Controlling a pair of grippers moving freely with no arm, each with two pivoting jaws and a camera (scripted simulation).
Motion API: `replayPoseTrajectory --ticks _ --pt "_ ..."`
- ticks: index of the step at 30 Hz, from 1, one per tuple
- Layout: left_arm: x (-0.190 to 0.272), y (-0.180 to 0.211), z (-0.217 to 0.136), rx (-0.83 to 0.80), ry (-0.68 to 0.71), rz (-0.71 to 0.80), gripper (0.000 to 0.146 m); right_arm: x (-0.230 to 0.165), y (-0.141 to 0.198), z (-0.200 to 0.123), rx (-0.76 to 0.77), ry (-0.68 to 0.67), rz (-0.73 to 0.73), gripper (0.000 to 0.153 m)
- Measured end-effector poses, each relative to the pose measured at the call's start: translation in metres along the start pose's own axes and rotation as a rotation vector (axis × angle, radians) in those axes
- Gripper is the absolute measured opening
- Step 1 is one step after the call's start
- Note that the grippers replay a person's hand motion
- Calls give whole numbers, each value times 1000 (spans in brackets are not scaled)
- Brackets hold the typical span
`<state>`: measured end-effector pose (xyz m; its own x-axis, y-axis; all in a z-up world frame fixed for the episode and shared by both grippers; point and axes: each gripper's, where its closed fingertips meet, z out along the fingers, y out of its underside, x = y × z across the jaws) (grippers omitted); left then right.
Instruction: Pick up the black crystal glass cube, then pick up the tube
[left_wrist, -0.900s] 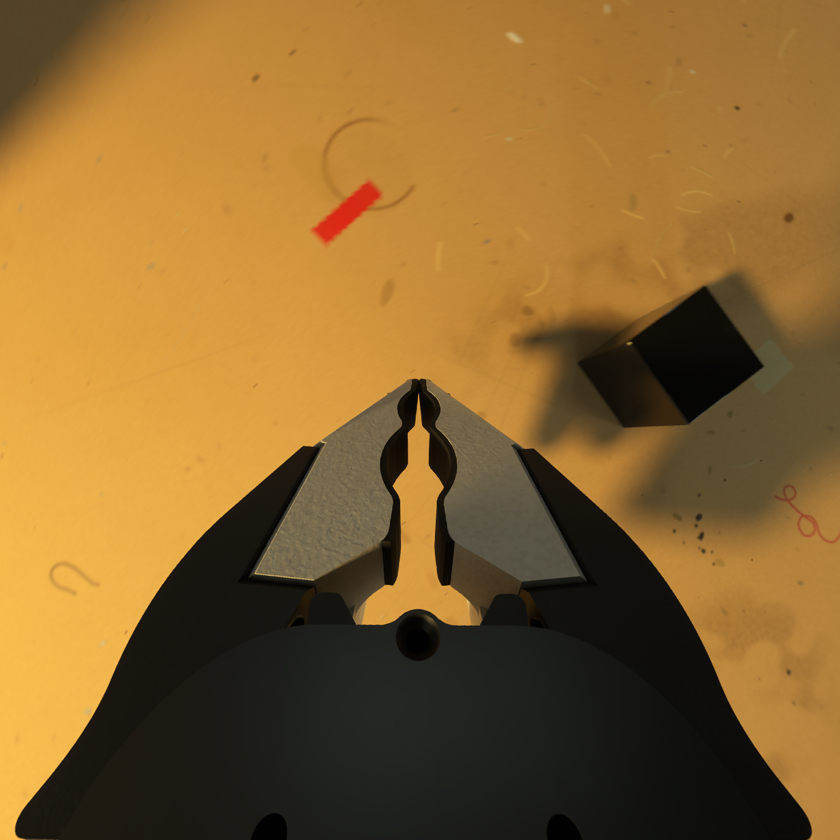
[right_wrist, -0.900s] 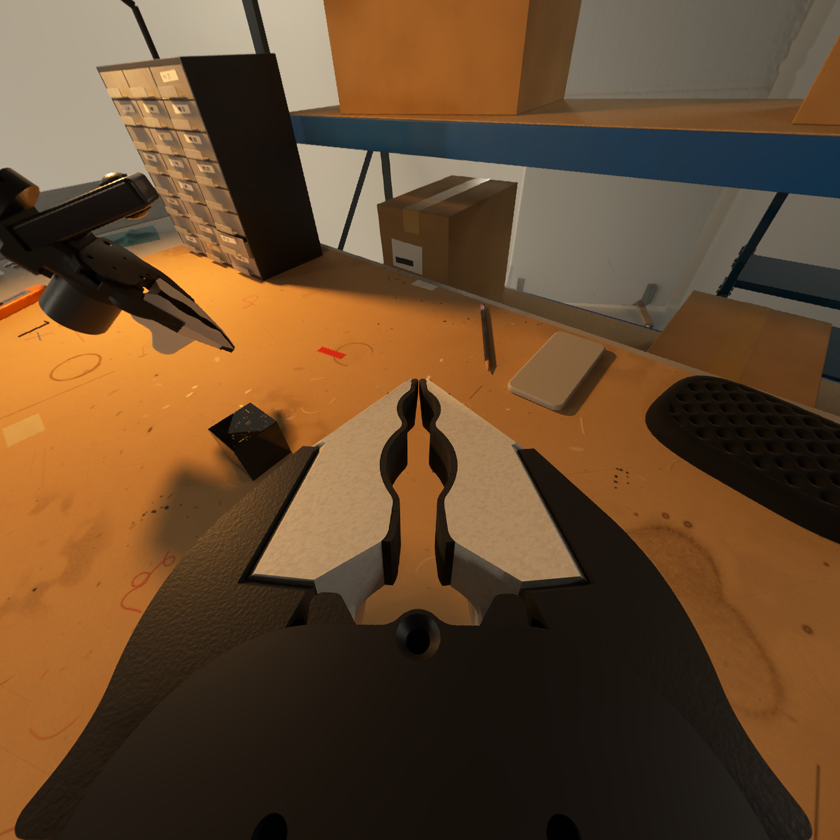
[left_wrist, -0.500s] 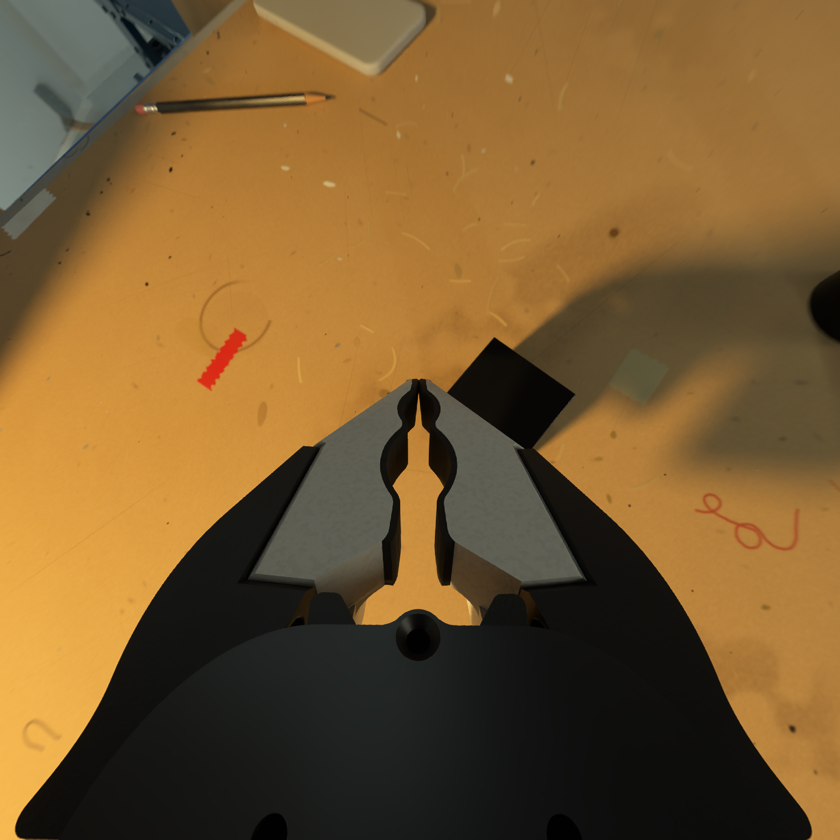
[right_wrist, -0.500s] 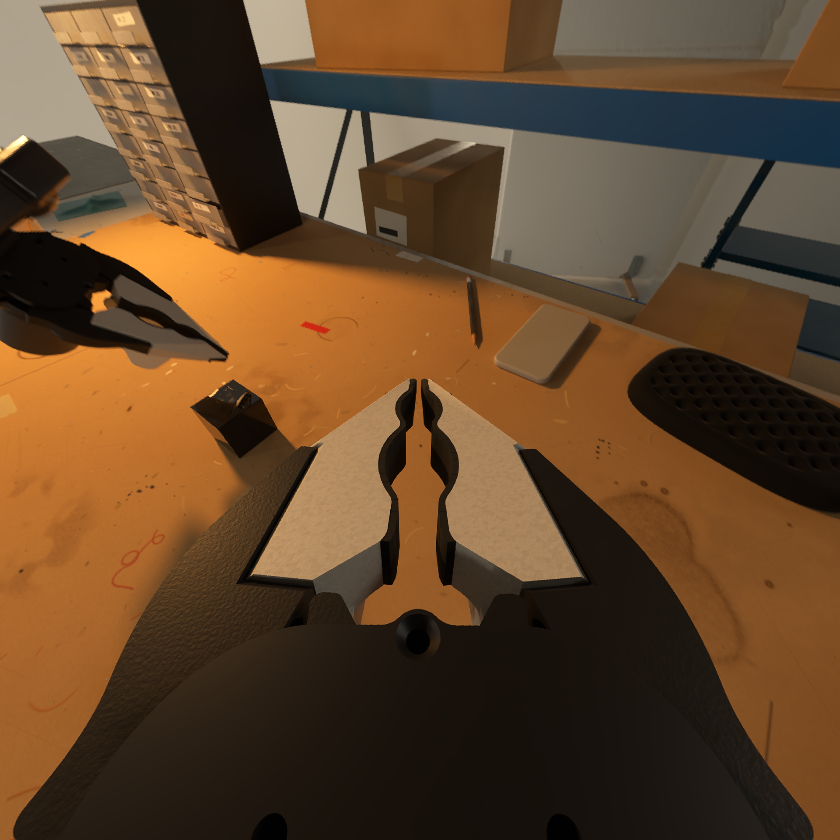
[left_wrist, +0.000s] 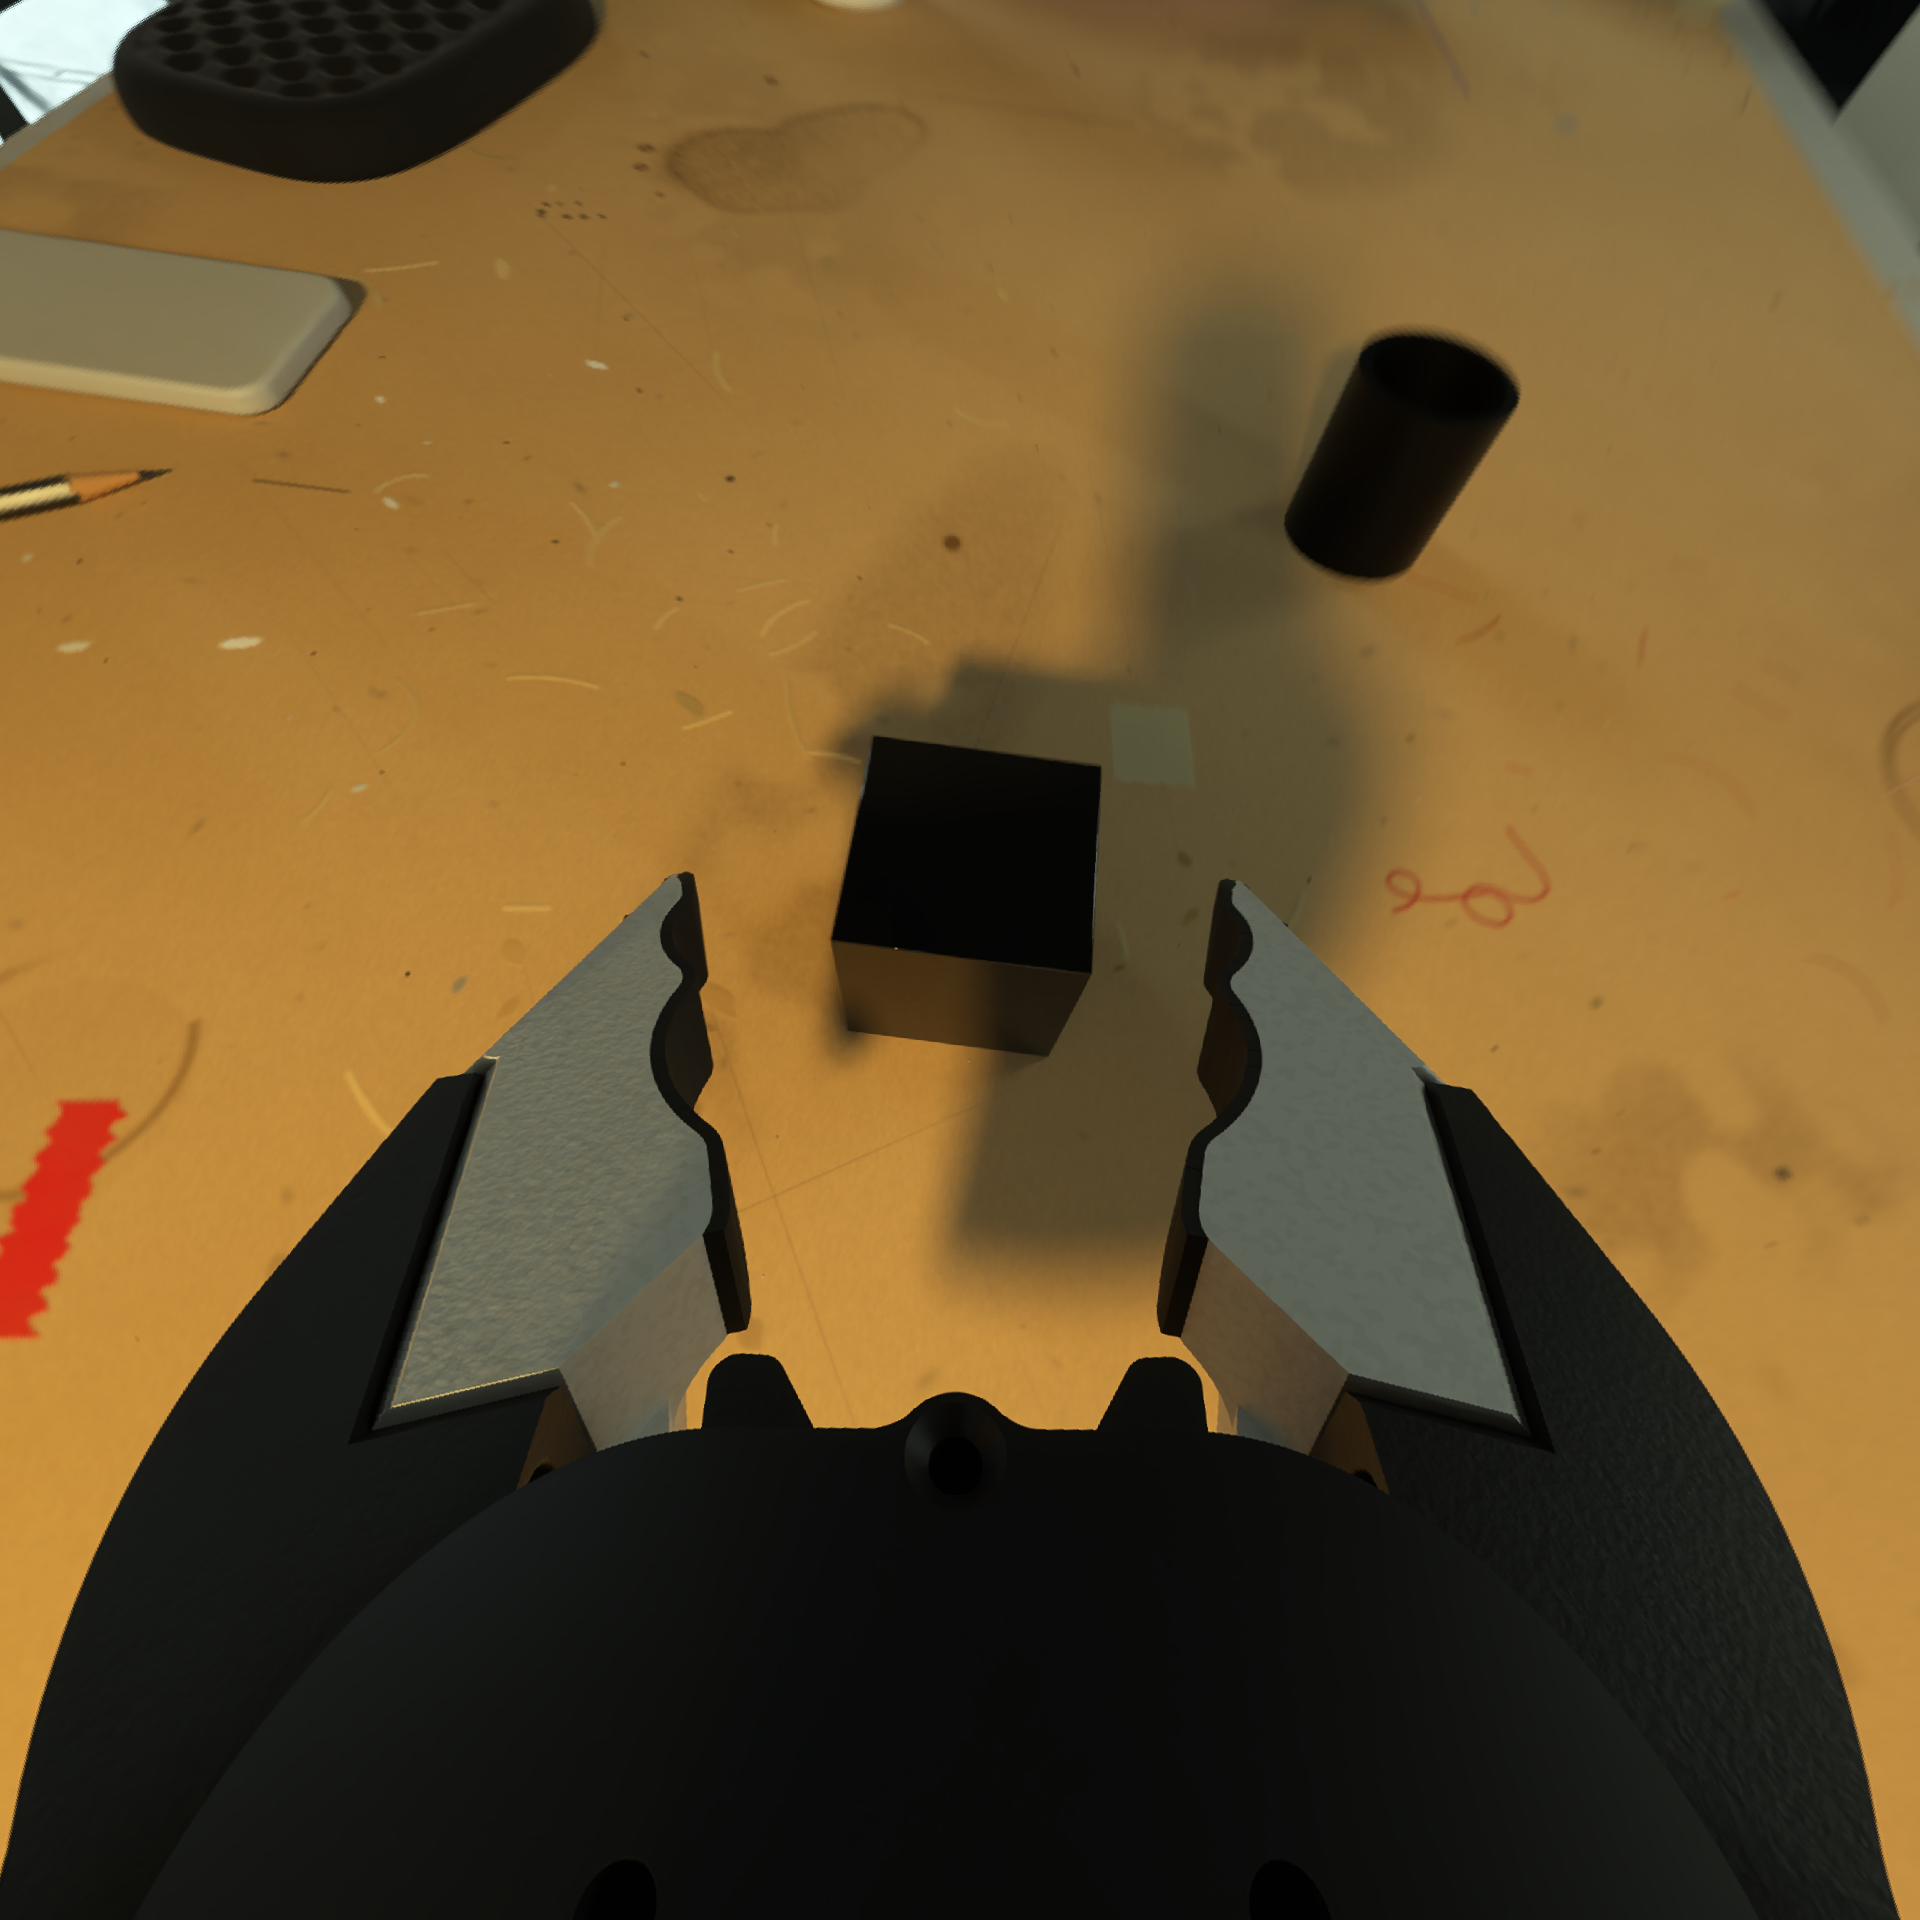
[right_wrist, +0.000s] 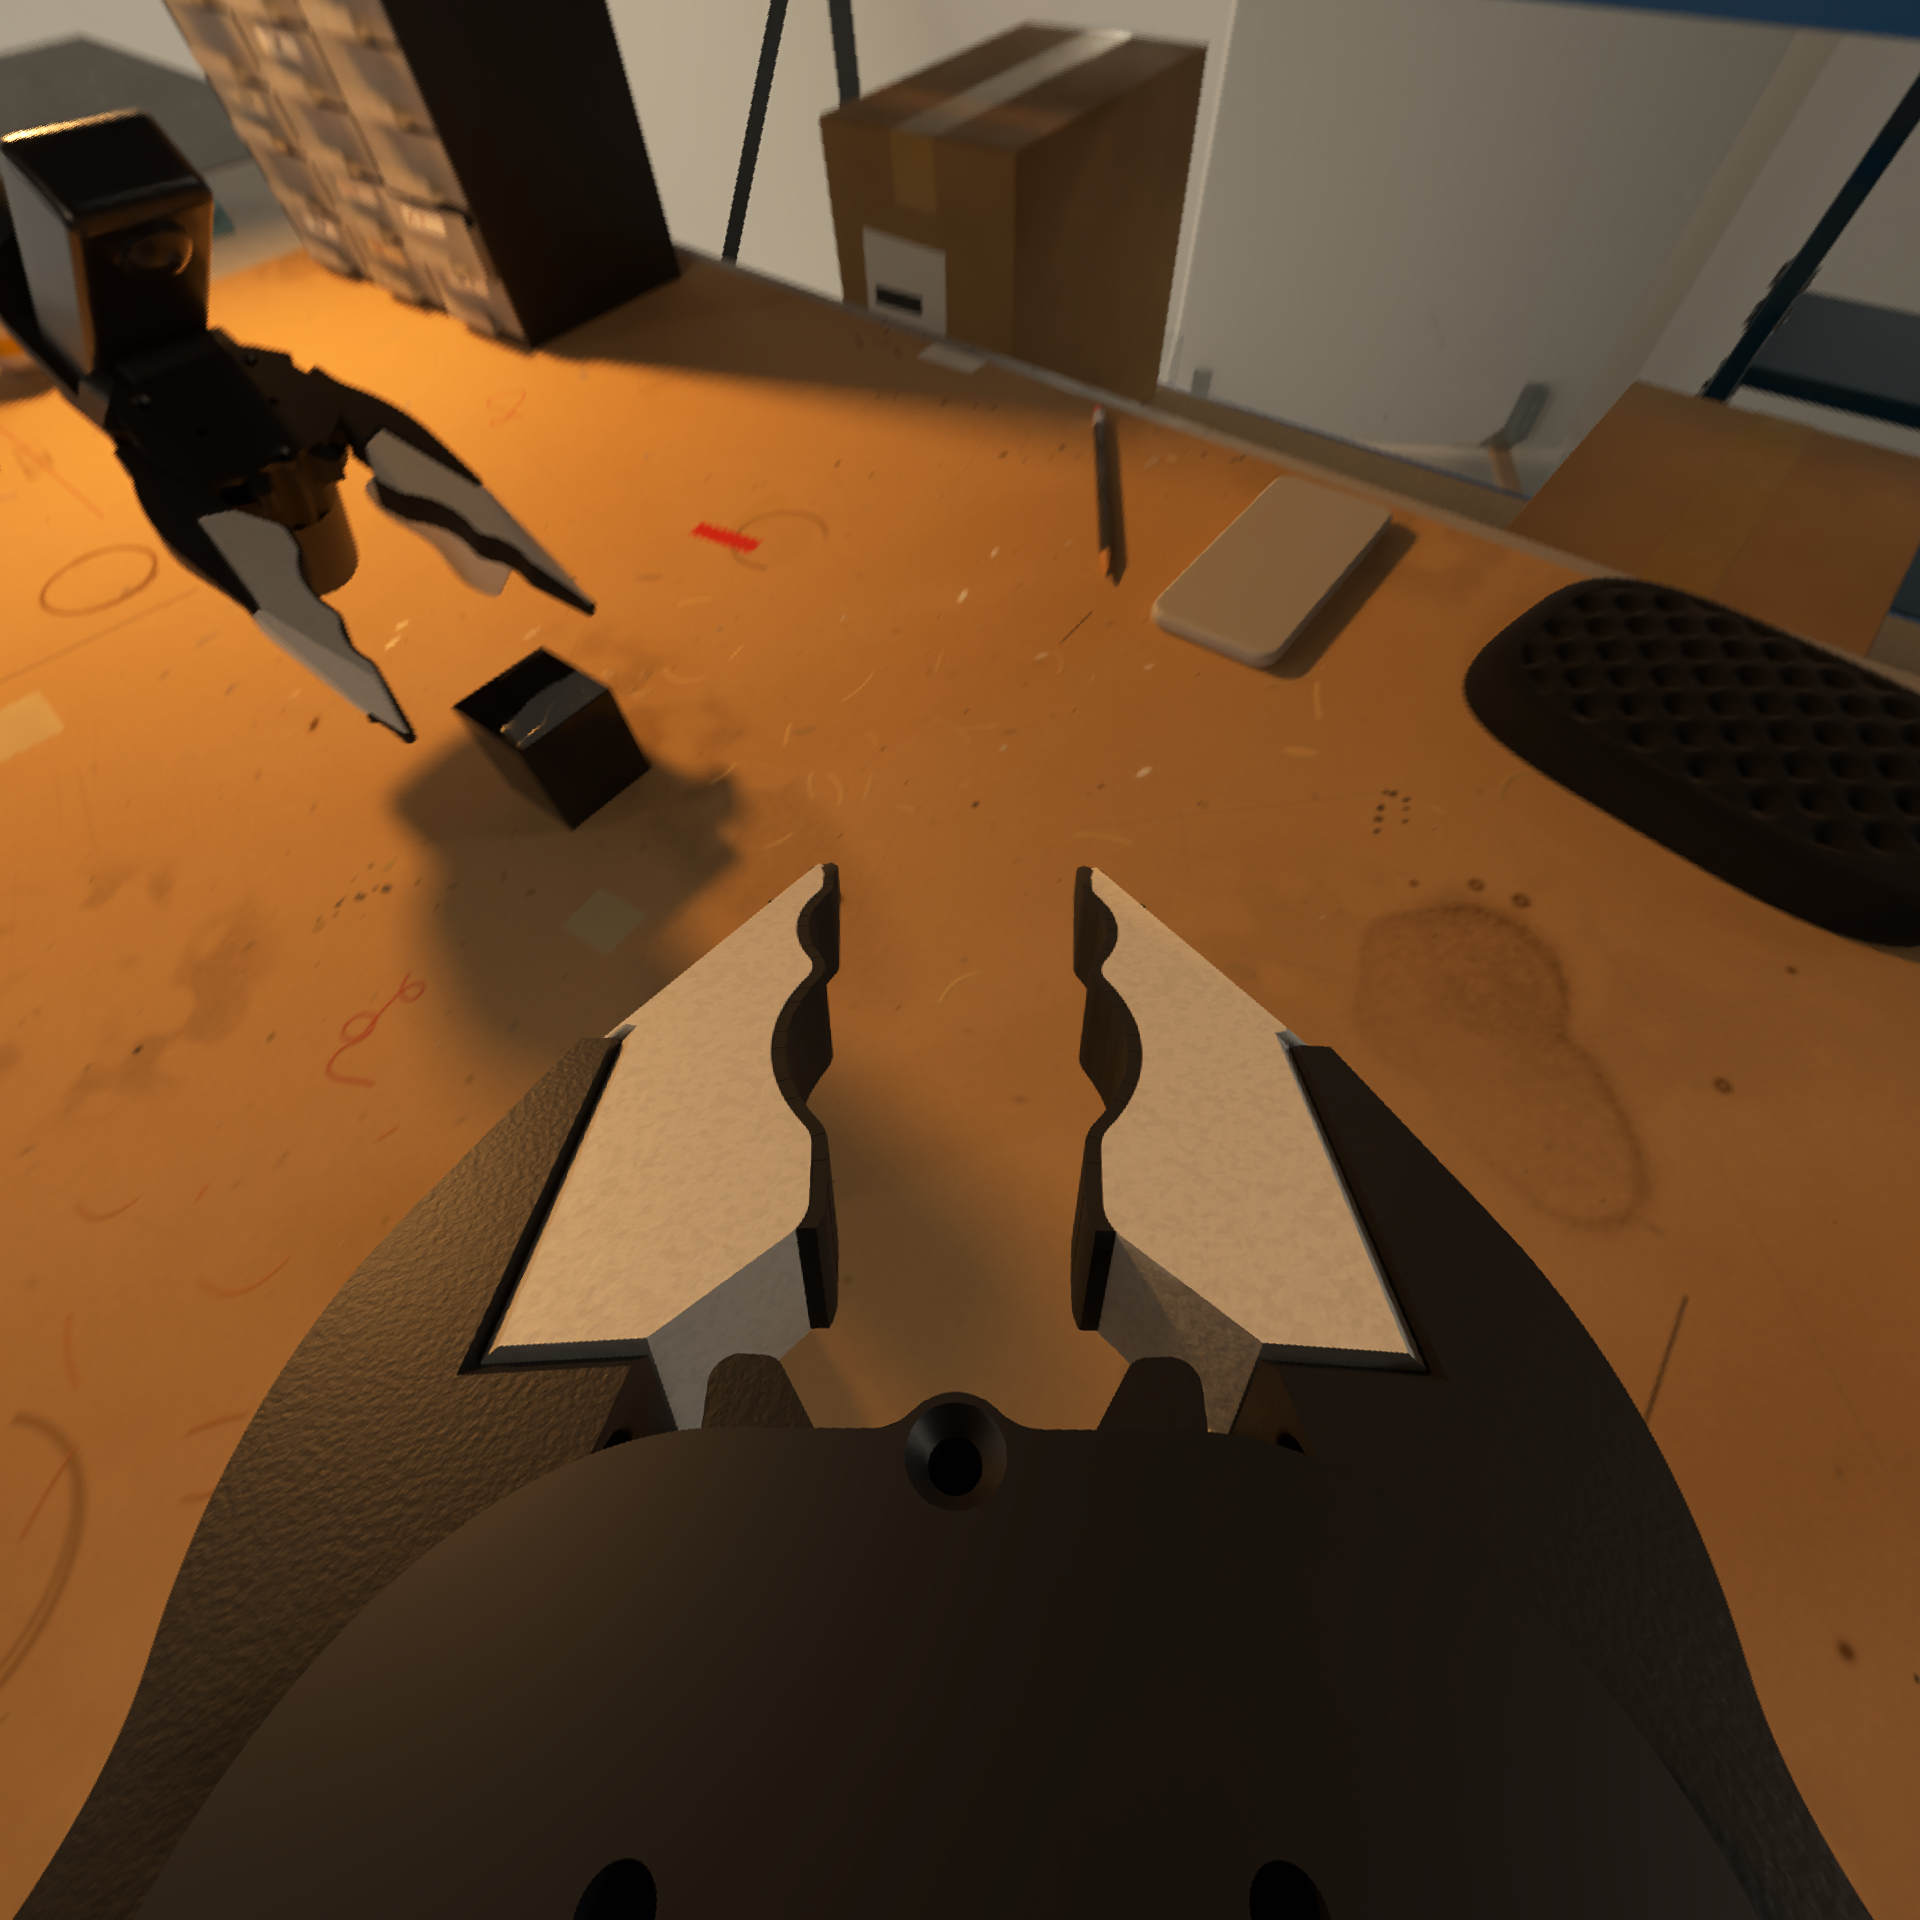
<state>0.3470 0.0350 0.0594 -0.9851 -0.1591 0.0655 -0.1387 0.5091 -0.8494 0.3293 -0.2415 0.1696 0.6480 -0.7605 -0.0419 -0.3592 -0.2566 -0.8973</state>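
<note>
We see a black perforated tray (left_wrist: 343, 94), its holes dark, contents untellable | glossy black cube (left_wrist: 966, 894) on the bench (left_wrist: 935, 312), just ahead between our wide-spread left gripper (left_wrist: 956, 894) fingers, untouched | black tube (left_wrist: 1397, 457) stands beyond-right | right gripper (right_wrist: 956, 883) parted, holding nothing.

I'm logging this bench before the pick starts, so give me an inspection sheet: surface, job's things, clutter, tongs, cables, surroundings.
Surface: orange workbench, scratched, stained, with pen marks and a red tape strip.
Job's things: black cube on the bench ahead of the left tongs; black tube stands beyond it.
Clutter: pencil, beige pad, black perforated mat.
Tongs: left open, not touching the cube; right tongs open, empty.
Cables: nothing seen.
Surroundings: drawer cabinet, cardboard box, wall.
</note>
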Motion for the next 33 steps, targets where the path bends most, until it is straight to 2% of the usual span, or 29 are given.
replayPoseTrajectory --ticks 3,6,9,10,13,15,17,20,24,29,33 --pt "2 10 10 -65 -35 108 101 -22 5 -1 -76 -11 -31 56" --pt "3 19 21 -121 -9 133 94 -44 11 7 -170 9 -101 65" --pt "-1 23 29 -142 -18 151 91 -73 33 20 -230 -3 -143 66" --pt "-1 23 31 -141 -18 159 86 -84 44 24 -242 -22 -161 66" --pt "1 23 33 -139 0 185 61 -103 78 31 -272 -14 -218 67" --pt "3 22 30 -152 26 185 61 -108 97 35 -290 9 -212 73" --pt "4 8 21 -112 20 186 61 -111 112 40 -289 13 -166 81" --pt "11 -30 4 19 2 167 61 -111 127 48 -269 24 -111 84" --pt "29 -50 13 24 -1 222 61 -113 136 56 -267 25 -92 80" --pt "36 -49 39 -25 31 258 61 -115 145 55 -277 5 -59 55" --pt "36 -51 44 -25 75 244 61 -114 146 51 -257 1 -32 54"
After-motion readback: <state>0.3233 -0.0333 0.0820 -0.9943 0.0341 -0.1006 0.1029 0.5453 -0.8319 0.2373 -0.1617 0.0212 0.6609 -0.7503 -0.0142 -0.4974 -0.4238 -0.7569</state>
